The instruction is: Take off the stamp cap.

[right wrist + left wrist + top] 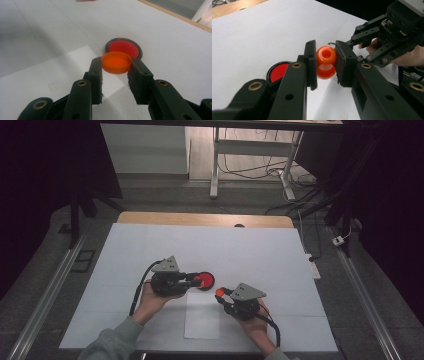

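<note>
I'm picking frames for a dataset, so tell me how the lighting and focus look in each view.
High view: dim, the surroundings almost black, only the white table lit. Left gripper view: the orange bottle is sharp, its near jaws soft. Right gripper view: the orange cap is fairly crisp, the far table edge blurred.

- High view: dim overall. The white counter is the brightest area; the left and right margins fall to near black.
- A lit patch shows on the floor beyond the counter, top centre.
- High view is soft, with low detail; the hands and small parts look slightly smeared.
- Left gripper view: even, diffuse light on the counter. The orange spool carries a glossy highlight on its upper rim.
- The near black tongs are blurred at the bottom edge, with dull brass glints on the rivets.
- Right gripper view: soft shadows under the orange cap; the far counter is out of focus and slightly grey.
</note>
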The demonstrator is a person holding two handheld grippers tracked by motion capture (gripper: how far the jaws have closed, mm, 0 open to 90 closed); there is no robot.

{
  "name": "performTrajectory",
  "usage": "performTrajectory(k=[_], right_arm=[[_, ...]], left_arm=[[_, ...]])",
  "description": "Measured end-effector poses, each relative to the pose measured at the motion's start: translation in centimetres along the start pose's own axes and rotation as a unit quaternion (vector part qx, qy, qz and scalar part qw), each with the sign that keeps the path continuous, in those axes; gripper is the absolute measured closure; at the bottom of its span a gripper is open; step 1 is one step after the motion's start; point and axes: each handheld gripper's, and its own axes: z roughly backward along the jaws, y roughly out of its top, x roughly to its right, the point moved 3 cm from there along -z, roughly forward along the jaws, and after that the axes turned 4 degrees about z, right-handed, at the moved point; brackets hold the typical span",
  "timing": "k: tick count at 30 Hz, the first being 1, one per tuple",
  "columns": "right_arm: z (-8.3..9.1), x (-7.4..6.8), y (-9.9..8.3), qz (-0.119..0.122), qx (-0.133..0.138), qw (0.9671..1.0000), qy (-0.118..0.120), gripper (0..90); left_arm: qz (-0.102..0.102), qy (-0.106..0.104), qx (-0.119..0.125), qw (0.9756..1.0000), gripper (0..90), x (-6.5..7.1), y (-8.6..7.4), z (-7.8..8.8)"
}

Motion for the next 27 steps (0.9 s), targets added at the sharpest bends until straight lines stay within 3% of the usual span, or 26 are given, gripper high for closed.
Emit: performTrajectory(k=[27], right_arm=[[4.1, 1.7, -2.7, -0.024, -0.009, 0.9991, -0.034, 64.5]], left_arm=[[-0.006, 0.003, -0.002, 1.0000, 72.0, -0.2, 0.3, 0.7]])
